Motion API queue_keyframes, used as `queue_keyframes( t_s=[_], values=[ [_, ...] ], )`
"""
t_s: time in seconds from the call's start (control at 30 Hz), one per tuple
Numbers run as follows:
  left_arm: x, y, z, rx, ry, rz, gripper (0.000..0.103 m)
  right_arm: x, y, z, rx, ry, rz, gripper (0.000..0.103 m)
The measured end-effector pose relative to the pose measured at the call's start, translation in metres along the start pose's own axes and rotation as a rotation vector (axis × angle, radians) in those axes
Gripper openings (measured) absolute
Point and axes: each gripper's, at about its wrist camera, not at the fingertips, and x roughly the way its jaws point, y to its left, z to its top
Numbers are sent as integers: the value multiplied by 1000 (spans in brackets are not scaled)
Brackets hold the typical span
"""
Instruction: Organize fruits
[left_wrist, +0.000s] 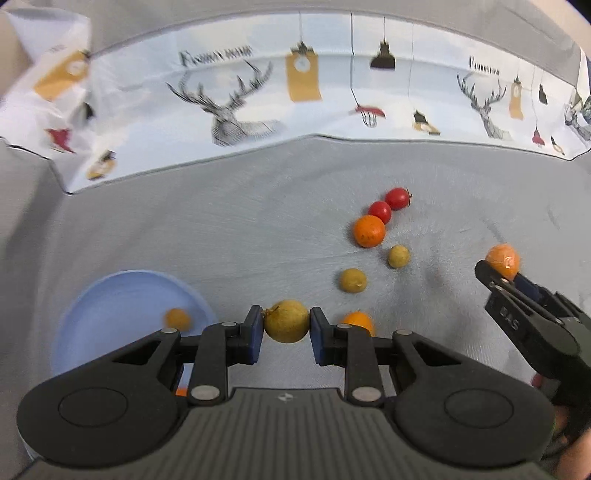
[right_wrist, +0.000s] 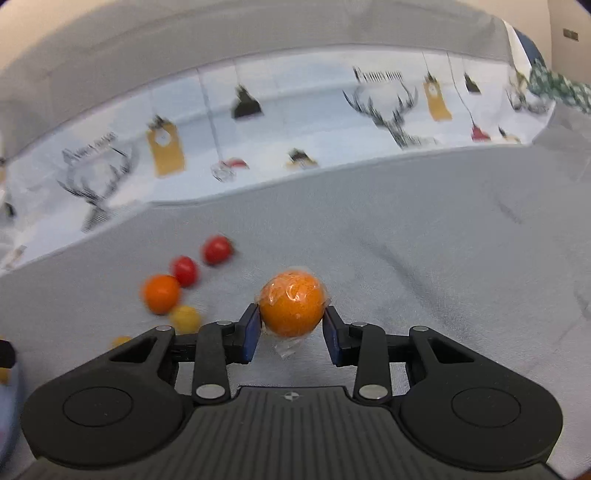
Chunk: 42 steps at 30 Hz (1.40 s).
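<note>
We clamp our left claw (left_wrist: 286, 325) on a round yellow-green fruit (left_wrist: 286, 320), our right claw (right_wrist: 293, 324) on a plastic-wrapped orange (right_wrist: 291, 303), presumably bound for the pale-blue plate (left_wrist: 122, 295).

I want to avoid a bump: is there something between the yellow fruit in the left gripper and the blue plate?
Nothing visible blocks it. The left gripper holds the yellow fruit, and the blue plate lies just to its left in the left wrist view, with only bare grey cloth between. One small orange fruit already lies on the plate.
</note>
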Motion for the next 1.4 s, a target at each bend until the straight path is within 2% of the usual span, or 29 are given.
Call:
queue_keyframes(
  t_s=[0.13,0.3,0.57,0.7,0.87,1.4],
  values=[
    [-50,15,-19,-4,-45,6,30,-67,23,0,-22,-35,117,38],
    [-105,41,-53,-27,-92,25,30,-143,56,-13,-42,-27,290,38],
    [-170,85,-115,-96,-154,61,30,-228,104,-36,-107,-1,447,38],
    [-187,103,-137,-148,-162,54,30,-250,125,-40,-158,-2,477,38],
    [-202,122,-149,-186,-179,38,30,-267,142,-43,-197,-5,470,38],
    [-213,136,-159,-227,-192,17,30,-284,154,-48,-236,-16,456,38]
  ],
)
